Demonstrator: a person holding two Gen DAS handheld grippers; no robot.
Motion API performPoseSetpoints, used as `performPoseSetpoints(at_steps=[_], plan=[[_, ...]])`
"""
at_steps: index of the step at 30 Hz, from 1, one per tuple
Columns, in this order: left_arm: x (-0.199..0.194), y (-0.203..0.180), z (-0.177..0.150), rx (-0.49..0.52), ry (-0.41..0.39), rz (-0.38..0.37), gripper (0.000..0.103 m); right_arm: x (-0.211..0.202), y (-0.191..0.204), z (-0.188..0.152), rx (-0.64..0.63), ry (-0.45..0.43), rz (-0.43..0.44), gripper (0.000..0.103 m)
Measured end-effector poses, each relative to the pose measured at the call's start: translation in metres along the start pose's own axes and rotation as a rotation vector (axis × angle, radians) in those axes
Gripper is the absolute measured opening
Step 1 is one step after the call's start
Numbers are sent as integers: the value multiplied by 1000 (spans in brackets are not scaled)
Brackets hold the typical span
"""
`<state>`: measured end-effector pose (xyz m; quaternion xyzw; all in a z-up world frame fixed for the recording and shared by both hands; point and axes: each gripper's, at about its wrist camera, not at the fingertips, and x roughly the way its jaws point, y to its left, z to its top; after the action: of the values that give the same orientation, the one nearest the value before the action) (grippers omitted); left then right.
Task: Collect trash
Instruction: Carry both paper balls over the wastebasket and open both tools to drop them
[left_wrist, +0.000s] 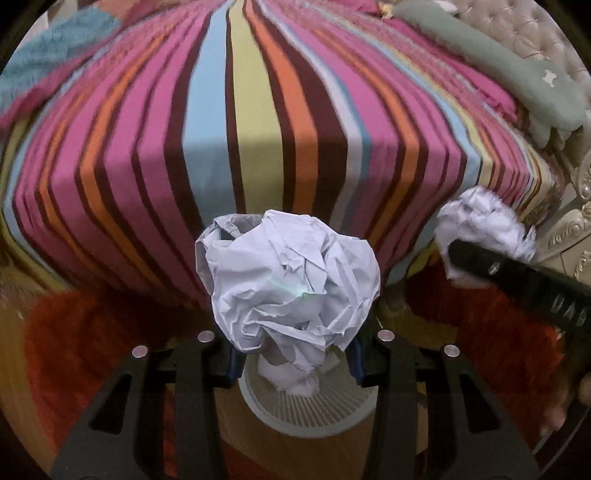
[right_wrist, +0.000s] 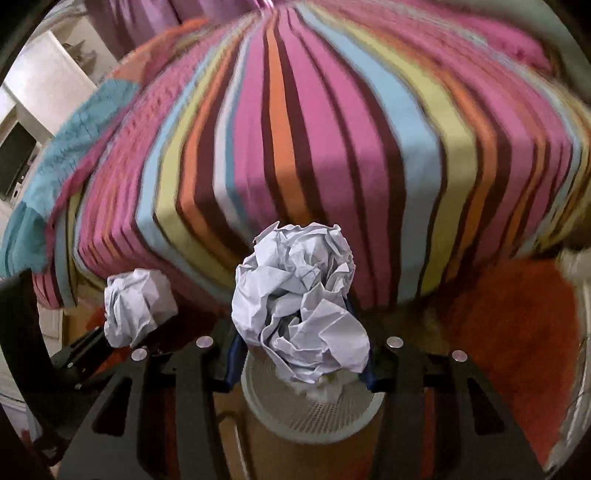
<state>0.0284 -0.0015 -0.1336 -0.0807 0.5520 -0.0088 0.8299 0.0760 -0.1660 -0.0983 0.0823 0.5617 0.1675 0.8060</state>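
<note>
The left gripper (left_wrist: 291, 354) has its fingers clamped on a crumpled paper ball (left_wrist: 288, 280), white with a faint bluish cast, deeply creased and folded in on itself, wide enough to hide most of both blue finger pads; it hangs above the floor in front of the bed's edge. In the right wrist view this same ball shows smaller at the left, held by the black left tool. The right gripper (right_wrist: 299, 365) likewise has its fingers closed on a second crumpled paper ball (right_wrist: 299, 306), of the same white sheet, taller and knobbier, with a tight rosette of creases at its top; in the left wrist view it appears at the right edge, blurred, above the dark body of the right tool. Directly below both balls stands a round waste basket (left_wrist: 306, 413), pale cream with a slotted mesh wall, and inside it lies more white crumpled paper (left_wrist: 295, 380), just under the held balls. The basket sits on a floor covered by a red-orange rug (left_wrist: 88, 350). Behind everything rises the bed (left_wrist: 258, 129), its sheet striped in pink, maroon, orange, light blue and yellow-green, the stripes running down over the near edge. A teal blanket (right_wrist: 70, 147) lies at the bed's left side, a sage green pillow (left_wrist: 509, 70) at its right against a tufted cream headboard (left_wrist: 524, 26). Both views are somewhat blurred.
</note>
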Motion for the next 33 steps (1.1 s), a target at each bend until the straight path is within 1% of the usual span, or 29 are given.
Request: performPoseSetpoints(at_steps=[2,6,10,11,14,17,20,21,24,27,30,33], plan=[[9,-2,-5,11,34,6,43,18,0,-8,-4,64,-16,45],[32,-3,-12,8,138,-4,43,55,-7,-20,37,212,-21,45],[58,4,-19,-35,258,-18,43,82,-23,-27,135,327,-4,45],[65,6,-21,-46,294,-18,43,87,-27,-27,156,346,-2,45],[80,6,-24,-68,368,-31,43,103,-38,-28,231,410,1,45],[97,6,-33,-95,454,-42,43,117,-43,-30,276,456,2,45],[110,7,-40,-119,509,-53,43,129,-42,-31,286,486,-5,45],[113,4,-40,-124,522,-56,43,130,-46,-40,286,494,-8,45],[126,3,-44,-150,577,-64,43,142,-47,-46,301,532,-21,45],[139,11,-49,-202,643,-76,43,151,-54,-52,340,567,-29,45],[149,18,-55,-247,688,-86,43,161,-61,-56,377,602,-36,45],[159,18,-59,-258,722,-81,43,169,-63,-58,400,632,-37,45]])
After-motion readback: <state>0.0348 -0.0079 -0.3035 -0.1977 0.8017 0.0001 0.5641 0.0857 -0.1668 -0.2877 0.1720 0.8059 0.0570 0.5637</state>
